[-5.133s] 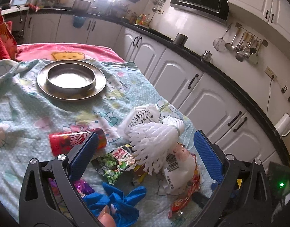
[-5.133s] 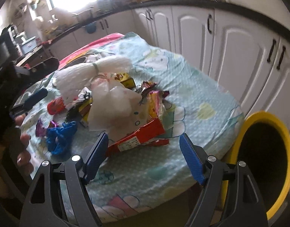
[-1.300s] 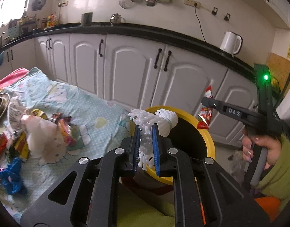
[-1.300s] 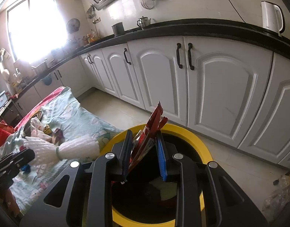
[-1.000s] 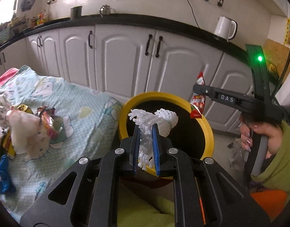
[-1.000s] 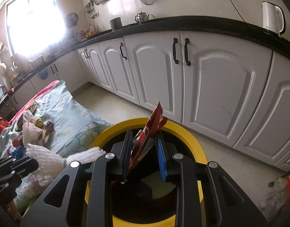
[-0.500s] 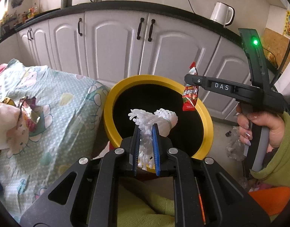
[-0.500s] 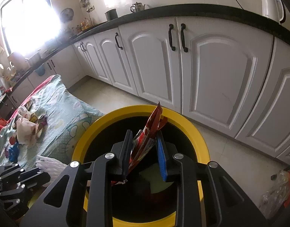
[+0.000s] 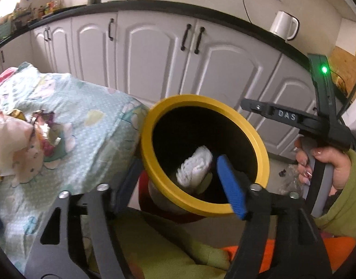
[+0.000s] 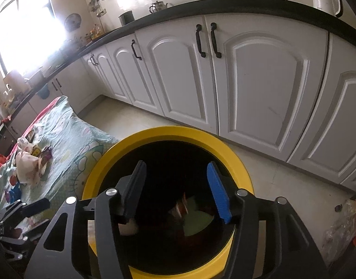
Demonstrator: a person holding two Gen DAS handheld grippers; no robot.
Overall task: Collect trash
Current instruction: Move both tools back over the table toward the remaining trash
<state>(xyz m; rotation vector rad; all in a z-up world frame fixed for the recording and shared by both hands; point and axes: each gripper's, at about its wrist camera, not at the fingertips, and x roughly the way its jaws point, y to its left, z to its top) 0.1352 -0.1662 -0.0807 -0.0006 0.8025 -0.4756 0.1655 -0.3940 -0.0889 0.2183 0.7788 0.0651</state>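
Observation:
A black bin with a yellow rim (image 9: 201,98) stands beside the table. My left gripper (image 9: 178,186) hangs over its mouth with its jaws opening and nothing pressed between them. The white foam net (image 9: 195,166) lies loose inside the bin, just beyond the blue pad. My right gripper (image 10: 175,186) is over the same bin (image 10: 178,131), jaws opening and empty. A red snack wrapper (image 10: 181,207) shows deep in the dark below it. In the left wrist view a hand holds the right gripper (image 9: 247,104) above the bin's far rim.
Several wrappers and a white bag (image 9: 20,139) lie on the patterned tablecloth (image 9: 85,127) left of the bin. White cabinets (image 10: 259,81) run behind, with a kettle (image 9: 283,25) on the counter. A clear plastic bag (image 10: 340,223) lies on the floor at the right.
Both grippers have opened over the bin. The foam net has dropped out of the left one, and the red wrapper out of the right one, into the bin.

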